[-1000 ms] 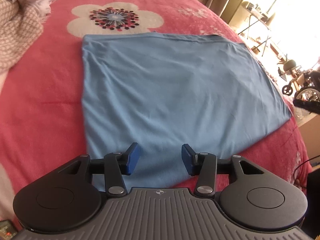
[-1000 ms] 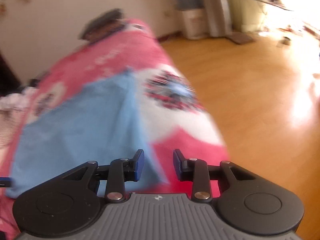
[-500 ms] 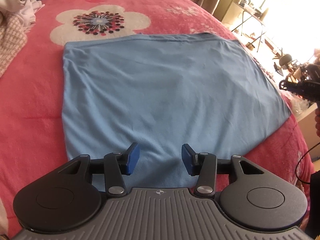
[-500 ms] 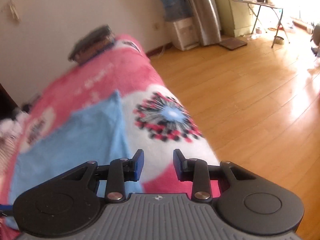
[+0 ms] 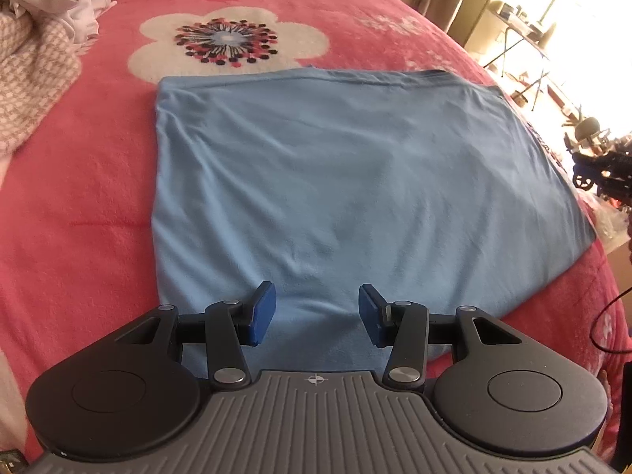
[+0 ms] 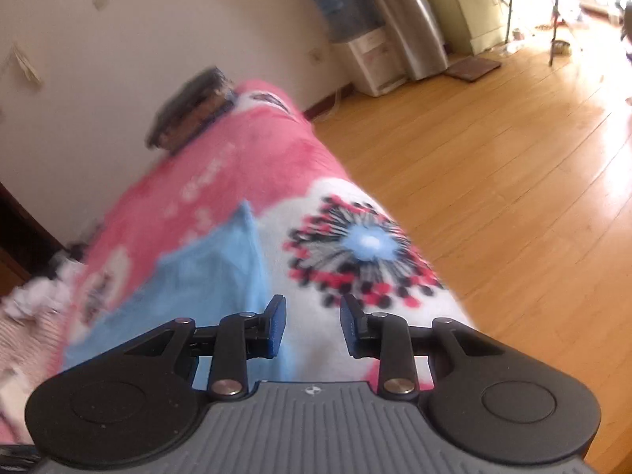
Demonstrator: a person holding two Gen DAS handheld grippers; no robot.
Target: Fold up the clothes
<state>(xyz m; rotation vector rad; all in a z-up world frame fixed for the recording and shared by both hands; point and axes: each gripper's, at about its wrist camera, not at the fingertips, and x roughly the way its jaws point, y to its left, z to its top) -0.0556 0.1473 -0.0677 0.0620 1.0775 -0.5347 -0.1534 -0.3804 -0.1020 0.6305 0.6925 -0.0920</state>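
Note:
A light blue garment (image 5: 347, 181) lies flat in a folded rectangle on the pink flowered bedspread (image 5: 79, 197). My left gripper (image 5: 314, 310) is open and empty, held just above the garment's near edge. My right gripper (image 6: 312, 326) is open and empty, over the bed's right side near a white flower print (image 6: 355, 252); the blue garment (image 6: 213, 276) shows to its left, blurred. The right gripper also shows at the far right edge of the left wrist view (image 5: 608, 166).
A heap of white and beige checked clothes (image 5: 35, 51) lies at the bed's far left. A dark folded stack (image 6: 189, 110) sits at the bed's far end by the wall. The wooden floor (image 6: 513, 181) runs along the bed's right side.
The left gripper's view shifted left and then back right over the garment. The right gripper swung right and tilted up, away from the garment's edge toward the bed's side. Both stayed open.

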